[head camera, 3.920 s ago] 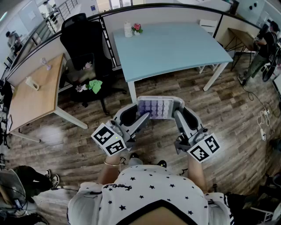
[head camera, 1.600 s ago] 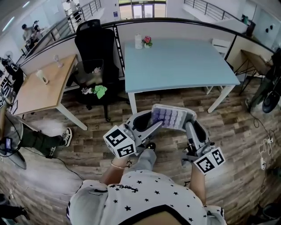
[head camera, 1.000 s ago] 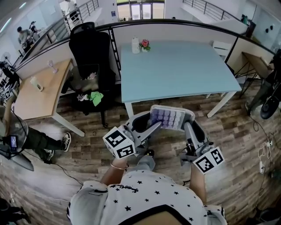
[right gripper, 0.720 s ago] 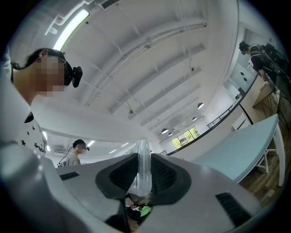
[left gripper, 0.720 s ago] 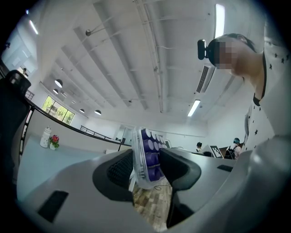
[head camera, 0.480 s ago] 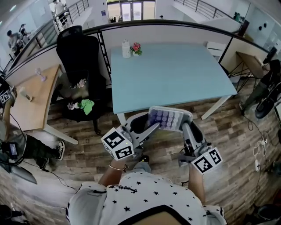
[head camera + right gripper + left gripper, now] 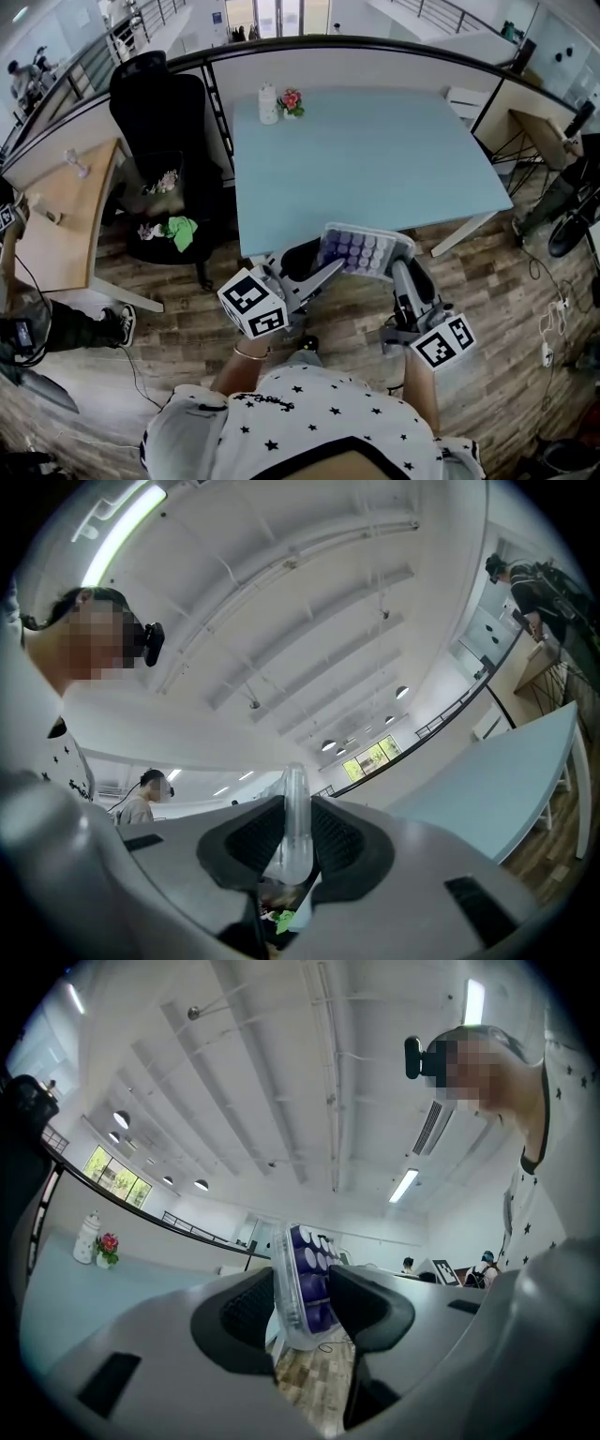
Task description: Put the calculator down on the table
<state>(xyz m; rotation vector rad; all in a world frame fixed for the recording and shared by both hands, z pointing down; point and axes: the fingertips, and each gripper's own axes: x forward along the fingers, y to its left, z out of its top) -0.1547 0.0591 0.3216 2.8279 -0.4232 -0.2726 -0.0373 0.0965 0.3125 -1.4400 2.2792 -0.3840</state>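
A calculator (image 7: 361,251) with a clear case and purple keys is held in the air between both grippers, keys up. My left gripper (image 7: 328,268) is shut on its left edge and my right gripper (image 7: 397,269) on its right edge. In the head view it hangs in front of the near edge of the light blue table (image 7: 366,155). The left gripper view shows the calculator (image 7: 300,1274) edge-on between the pads of the left gripper (image 7: 302,1321). In the right gripper view its thin clear edge (image 7: 294,817) is pinched in the right gripper (image 7: 292,853).
A white bottle (image 7: 269,103) and a small flower pot (image 7: 292,101) stand at the table's far left corner. A black office chair (image 7: 155,103) with a green cloth (image 7: 181,228) stands left of it, and a wooden desk (image 7: 56,234) further left. The floor is wood.
The blue table has come nearer and fills more of the head view. Both grippers keep the same hold on the calculator, which now overlaps the table's near edge.
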